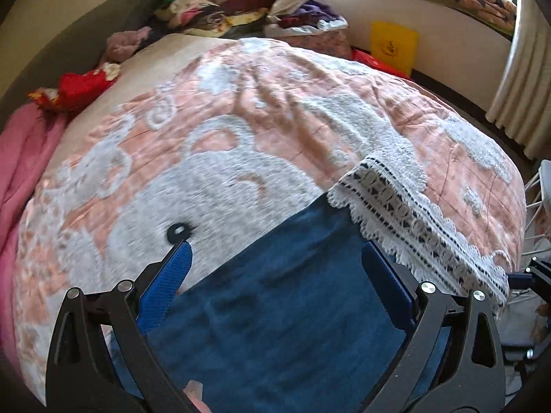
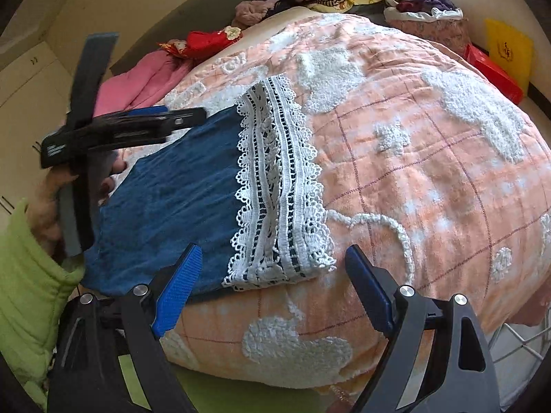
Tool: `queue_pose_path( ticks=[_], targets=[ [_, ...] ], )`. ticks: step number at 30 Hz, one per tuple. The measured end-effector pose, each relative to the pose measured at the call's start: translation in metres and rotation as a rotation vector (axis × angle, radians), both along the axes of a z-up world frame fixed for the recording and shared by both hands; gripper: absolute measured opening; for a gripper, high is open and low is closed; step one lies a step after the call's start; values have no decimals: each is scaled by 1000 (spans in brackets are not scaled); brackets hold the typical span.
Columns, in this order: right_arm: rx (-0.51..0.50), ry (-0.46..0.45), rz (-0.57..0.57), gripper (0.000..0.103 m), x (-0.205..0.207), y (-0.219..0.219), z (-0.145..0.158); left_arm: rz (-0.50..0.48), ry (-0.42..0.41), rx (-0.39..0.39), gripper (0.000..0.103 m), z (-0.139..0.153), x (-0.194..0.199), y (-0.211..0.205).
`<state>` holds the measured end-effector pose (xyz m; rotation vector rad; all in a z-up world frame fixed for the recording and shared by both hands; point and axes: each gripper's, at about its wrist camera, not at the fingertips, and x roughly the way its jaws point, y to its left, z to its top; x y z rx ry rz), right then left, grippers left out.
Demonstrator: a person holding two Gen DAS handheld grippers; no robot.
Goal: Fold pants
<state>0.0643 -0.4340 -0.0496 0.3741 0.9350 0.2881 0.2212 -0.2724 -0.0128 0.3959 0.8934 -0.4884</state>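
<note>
Blue pants (image 2: 165,206) with a white lace hem (image 2: 275,189) lie on the peach and white quilt (image 2: 413,137) near the bed's front edge. My right gripper (image 2: 272,251) hovers open over the near end of the lace, touching nothing. In the right wrist view my left gripper (image 2: 193,115) sits at the pants' far left edge, held by a hand in a green sleeve (image 2: 27,292). In the left wrist view my left gripper (image 1: 275,244) is open just above the blue pants (image 1: 282,309), with the lace hem (image 1: 413,227) to its right. Its pads do not press on the cloth.
A pile of folded clothes (image 1: 213,3) lies at the far end of the bed. A red cloth (image 1: 79,86) and a pink cloth (image 1: 24,158) lie along the left side. A yellow bag (image 1: 392,44) leans on the wall, near a curtain (image 1: 523,69). A wire basket (image 2: 516,351) stands at the front right.
</note>
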Motion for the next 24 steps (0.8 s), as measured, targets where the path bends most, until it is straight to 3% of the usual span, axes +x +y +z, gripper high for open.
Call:
queue_pose_path(
  ticks=[6, 8, 10, 11, 12, 14, 19, 20, 21, 23, 24],
  targets=[
    [4, 0, 13, 84, 8, 5, -3, -23, 40, -7, 88, -19, 19, -9],
    [13, -4, 21, 71, 10, 6, -3, -24, 73, -35, 84, -25, 27, -8],
    [14, -17, 37, 62, 11, 8, -1, -38, 125, -79, 69, -31, 34, -7],
    [28, -18, 46, 56, 13, 7, -2, -46, 156, -108, 56, -33, 35, -8],
    [46, -13, 52, 55, 14, 6, -3, -46, 176, -134, 52, -33, 36, -8],
    [82, -6, 50, 55, 18, 3, -8, -62, 167, -147, 46, -32, 33, -10],
    [129, -10, 41, 54, 27, 2, -13, -72, 168, -173, 46, -35, 33, -13],
    [124, -14, 41, 43, 30, 3, -13, -70, 176, -173, 41, -38, 33, -13],
    [121, -16, 46, 35, 32, 4, -13, -74, 182, -168, 27, -40, 32, -15],
    [140, -21, 54, 30, 35, 5, -11, -101, 195, -185, 9, -37, 27, -19],
    [136, -27, 61, 30, 35, 7, -9, -111, 170, -163, 7, -35, 22, -21]
  ],
)
